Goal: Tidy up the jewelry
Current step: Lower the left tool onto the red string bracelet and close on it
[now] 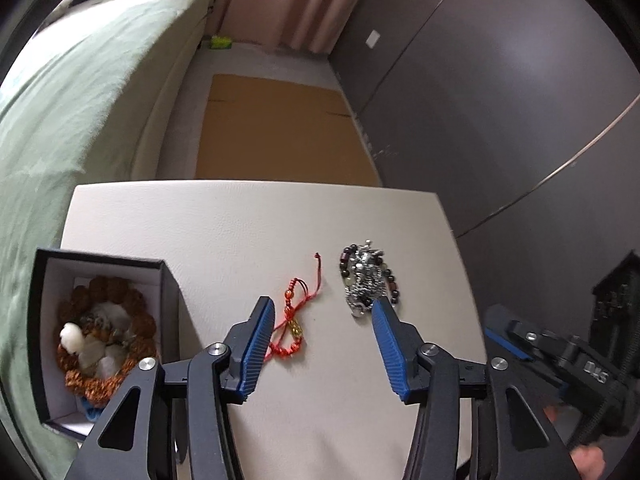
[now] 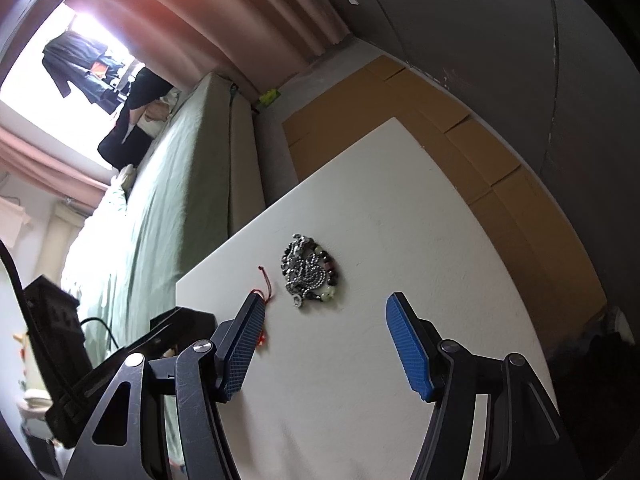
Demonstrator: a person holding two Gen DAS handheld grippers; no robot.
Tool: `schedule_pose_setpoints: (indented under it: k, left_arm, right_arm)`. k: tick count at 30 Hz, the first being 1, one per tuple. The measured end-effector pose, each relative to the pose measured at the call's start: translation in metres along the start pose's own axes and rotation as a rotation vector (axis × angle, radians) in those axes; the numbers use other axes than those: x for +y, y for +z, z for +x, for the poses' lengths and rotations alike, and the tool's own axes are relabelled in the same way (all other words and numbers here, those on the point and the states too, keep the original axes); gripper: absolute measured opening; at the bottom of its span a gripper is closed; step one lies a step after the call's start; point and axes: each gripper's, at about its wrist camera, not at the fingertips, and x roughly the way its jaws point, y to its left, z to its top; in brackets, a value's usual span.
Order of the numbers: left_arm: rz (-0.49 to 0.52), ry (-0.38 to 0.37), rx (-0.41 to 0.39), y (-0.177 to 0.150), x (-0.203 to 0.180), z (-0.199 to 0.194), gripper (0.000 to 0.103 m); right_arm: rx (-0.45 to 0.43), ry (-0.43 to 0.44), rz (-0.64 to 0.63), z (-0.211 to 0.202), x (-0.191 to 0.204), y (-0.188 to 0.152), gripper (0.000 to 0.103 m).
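Both the left gripper and the right gripper are held wide and empty. Beyond them, right of the filled box, a red cord bracelet and a beaded bracelet with chain remain unstored.

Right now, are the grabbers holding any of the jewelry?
No, nothing is held. The left gripper and right gripper are both open above the table; the red bracelet and silver chain lie loose.

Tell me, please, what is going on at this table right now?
A person is sorting jewelry with two handheld grippers. Both the left gripper and right gripper are open and hold nothing. A red cord bracelet and a silver chain with dark beads lie on the white table; the black box already holds brown beads.
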Motion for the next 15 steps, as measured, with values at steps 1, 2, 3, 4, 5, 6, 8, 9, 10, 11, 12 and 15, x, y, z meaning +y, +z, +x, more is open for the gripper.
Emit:
schedule_pose_setpoints:
  k: [1, 2, 3, 4, 5, 6, 8, 9, 10, 11, 12, 15]
  left_arm:
    - [0.003, 0.01, 0.008, 0.001, -0.001, 0.005, 0.048]
    - [0.008, 0.022, 0.014, 0.003, -0.003, 0.01, 0.047]
    - [0.014, 0.037, 0.018, 0.004, -0.004, 0.014, 0.047]
    - [0.019, 0.053, 0.018, 0.004, -0.005, 0.018, 0.047]
    - [0.024, 0.069, 0.022, 0.004, -0.006, 0.022, 0.047]
    - [0.028, 0.084, 0.032, 0.005, -0.007, 0.026, 0.046]
    - [0.023, 0.107, 0.058, 0.005, -0.005, 0.037, 0.041]
    - [0.022, 0.118, 0.072, 0.004, -0.004, 0.044, 0.039]
    - [0.024, 0.126, 0.082, 0.004, -0.004, 0.05, 0.038]
    - [0.028, 0.134, 0.089, 0.003, -0.004, 0.055, 0.037]
    - [0.034, 0.144, 0.099, 0.001, -0.004, 0.06, 0.026]
    - [0.054, 0.143, 0.118, -0.007, -0.002, 0.066, 0.007]
  right_arm:
    - [0.002, 0.002, 0.003, 0.001, -0.001, 0.001, 0.064]
    - [0.004, 0.006, 0.006, 0.002, -0.001, 0.002, 0.064]
    - [0.006, 0.012, 0.007, 0.004, -0.001, 0.003, 0.064]
    - [0.009, 0.016, 0.006, 0.005, 0.0, 0.003, 0.064]
    - [0.013, 0.021, 0.005, 0.006, 0.001, 0.004, 0.064]
    - [0.015, 0.026, 0.003, 0.008, 0.002, 0.004, 0.064]
    - [0.019, 0.033, -0.003, 0.01, 0.004, 0.005, 0.064]
    - [0.021, 0.035, -0.002, 0.012, 0.005, 0.005, 0.064]
    - [0.023, 0.038, 0.0, 0.013, 0.005, 0.006, 0.064]
    - [0.025, 0.04, 0.004, 0.015, 0.005, 0.006, 0.064]
    - [0.027, 0.04, 0.008, 0.016, 0.004, 0.006, 0.064]
    - [0.032, 0.043, 0.007, 0.021, 0.006, 0.006, 0.064]
